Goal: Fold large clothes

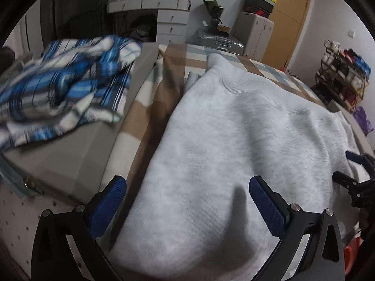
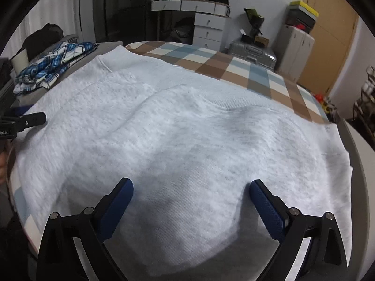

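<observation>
A large pale grey sweatshirt (image 1: 234, 126) (image 2: 187, 131) lies spread over a checked brown, white and blue bedcover (image 1: 168, 75) (image 2: 234, 65). My left gripper (image 1: 187, 185) hovers over the garment's left part, near its left edge, jaws wide apart and nothing between the blue pads. My right gripper (image 2: 191, 187) hangs over the sweatshirt's near middle, also open and empty. Each gripper shows at the edge of the other's view: the right one (image 1: 351, 171) at far right, the left one (image 2: 25, 119) at far left.
A crumpled blue and white plaid shirt (image 1: 63, 79) (image 2: 54, 68) lies on a grey surface left of the bed. Behind stand a white drawer desk (image 1: 164, 11), a silver suitcase (image 2: 253, 51), stacked boxes and a wooden door (image 1: 288, 16). A shoe rack (image 1: 342, 75) is at right.
</observation>
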Tool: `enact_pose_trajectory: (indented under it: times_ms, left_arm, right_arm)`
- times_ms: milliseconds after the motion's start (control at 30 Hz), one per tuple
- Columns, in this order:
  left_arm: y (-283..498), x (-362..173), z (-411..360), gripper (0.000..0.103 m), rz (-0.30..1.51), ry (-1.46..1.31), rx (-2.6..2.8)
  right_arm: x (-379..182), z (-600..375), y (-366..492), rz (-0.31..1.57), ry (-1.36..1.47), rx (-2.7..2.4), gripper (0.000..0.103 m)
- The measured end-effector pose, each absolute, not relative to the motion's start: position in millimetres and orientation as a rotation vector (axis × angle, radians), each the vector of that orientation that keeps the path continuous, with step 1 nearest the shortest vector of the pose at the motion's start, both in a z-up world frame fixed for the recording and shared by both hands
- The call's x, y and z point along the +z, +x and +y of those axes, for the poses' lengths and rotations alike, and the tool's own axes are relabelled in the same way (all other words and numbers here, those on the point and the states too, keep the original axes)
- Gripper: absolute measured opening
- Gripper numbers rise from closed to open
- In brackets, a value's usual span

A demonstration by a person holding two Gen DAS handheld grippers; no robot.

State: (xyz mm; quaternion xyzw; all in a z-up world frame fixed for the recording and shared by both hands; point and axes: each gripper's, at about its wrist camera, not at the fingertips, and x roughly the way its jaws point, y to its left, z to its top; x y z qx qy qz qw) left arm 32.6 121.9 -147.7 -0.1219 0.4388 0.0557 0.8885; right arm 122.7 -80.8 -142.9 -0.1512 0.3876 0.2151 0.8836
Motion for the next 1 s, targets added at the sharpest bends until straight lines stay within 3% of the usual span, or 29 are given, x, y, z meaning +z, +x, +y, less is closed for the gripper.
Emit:
enact_pose_trajectory:
  times_ms: [400, 467, 500, 533, 567, 600, 1000]
  left_arm:
    - [-32.9, -122.1, 117.2, 0.101, 0.795, -0.368, 0.065]
    - [-34.5, -122.0, 118.7, 0.087, 0.76, -0.379, 0.054]
    - [-39.7, -120.8, 118.8, 0.085, 0.756, -0.375, 0.059]
    - [-42.6, -120.4, 115.8, 0.078, 0.752, -0.366, 0.054]
    - [-44.8, -120.6, 113.5, 0.065, 0.746, -0.36, 0.042]
    - [-44.7, -122.7, 112.4, 0.061, 0.752, -0.356, 0.037]
    - [-26.2, -157.3, 116.6, 0.061, 0.866, -0.482, 0.059]
  right_arm:
    - [-151.1, -126.3, 40.2, 0.687, -0.197, 0.517, 0.1]
    - [-153.9, -131.5, 31.0, 0.671, -0.144, 0.516, 0.1]
    - [-155.8, -133.3, 27.1, 0.67, -0.12, 0.519, 0.1]
    - [-156.8, -132.2, 25.4, 0.67, -0.113, 0.524, 0.1]
    - [-157.7, -130.3, 23.8, 0.667, -0.111, 0.527, 0.1]
    - [-158.3, -128.8, 22.1, 0.663, -0.113, 0.525, 0.1]
    - [-162.8, -112.9, 19.9, 0.658, -0.145, 0.551, 0.1]
